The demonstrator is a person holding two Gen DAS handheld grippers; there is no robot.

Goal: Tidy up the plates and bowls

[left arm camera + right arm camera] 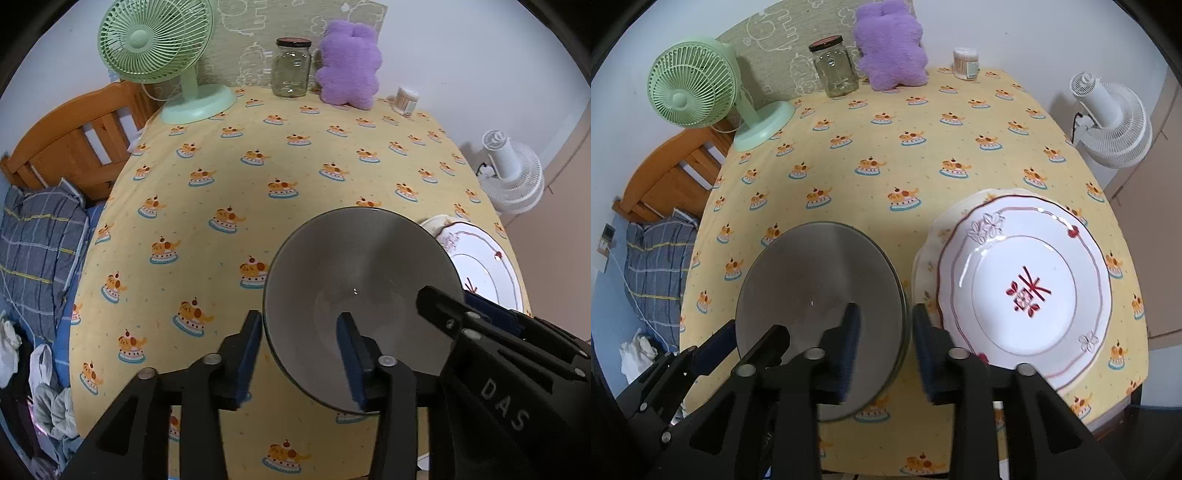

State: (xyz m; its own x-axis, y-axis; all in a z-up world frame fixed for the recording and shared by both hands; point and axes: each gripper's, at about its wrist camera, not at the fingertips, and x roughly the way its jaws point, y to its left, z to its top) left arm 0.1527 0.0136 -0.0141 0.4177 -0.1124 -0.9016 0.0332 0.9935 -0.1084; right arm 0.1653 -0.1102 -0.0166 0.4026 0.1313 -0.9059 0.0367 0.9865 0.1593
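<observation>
A grey bowl (354,273) (812,280) sits near the front of the yellow tablecloth. My left gripper (301,354) is open, its jaws straddling the bowl's left rim, one finger outside and one inside. My right gripper (884,347) is open and straddles the bowl's right rim the same way; it shows in the left wrist view (480,317). To the right of the bowl a white plate with red pattern (1027,284) (480,262) lies stacked on a cream plate (925,258).
At the table's back stand a green fan (159,55), a glass jar (291,68), a purple plush toy (349,62) and a cotton-swab tub (406,98). A wooden bed frame (74,144) and bedding lie left; a white fan (513,173) stands right.
</observation>
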